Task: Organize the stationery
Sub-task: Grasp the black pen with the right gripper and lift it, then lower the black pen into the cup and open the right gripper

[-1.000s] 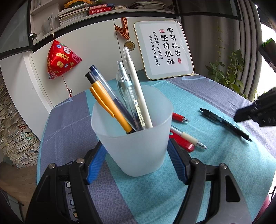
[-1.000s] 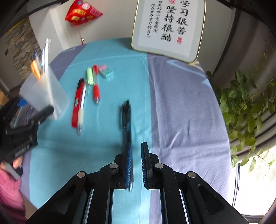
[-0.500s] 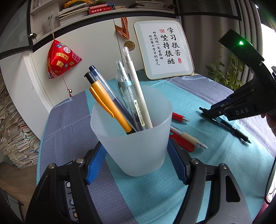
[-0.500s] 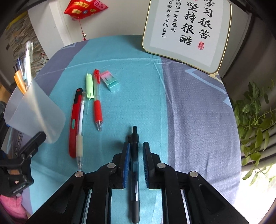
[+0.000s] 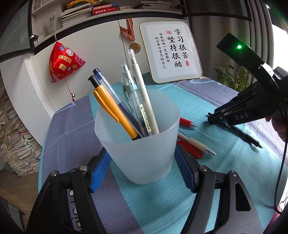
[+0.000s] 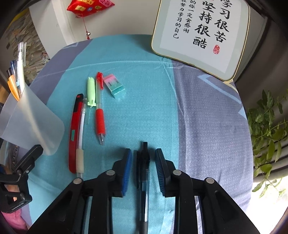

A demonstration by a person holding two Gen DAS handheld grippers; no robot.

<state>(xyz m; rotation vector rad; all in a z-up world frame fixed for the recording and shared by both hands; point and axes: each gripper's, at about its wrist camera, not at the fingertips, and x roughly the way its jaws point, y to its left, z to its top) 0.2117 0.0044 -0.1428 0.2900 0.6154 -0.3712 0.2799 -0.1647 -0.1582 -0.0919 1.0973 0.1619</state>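
**Right jaws spread around the black pen**

The right gripper (image 6: 143,156) has widened since half a second ago, now straddling the black pen (image 6: 144,172) on the tablecloth (image 6: 144,108) without touching it. The left gripper (image 5: 142,162) still clamps the frosted cup (image 5: 142,144), which hides the pens' lower ends.

black pen (image 6: 143,167), frosted white cup (image 5: 142,144)

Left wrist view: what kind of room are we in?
Probably a home study or bedroom. A shelf of books tops the white cabinets, paper stacks sit on the floor, and a framed calligraphy board leans behind the cloth-covered table.
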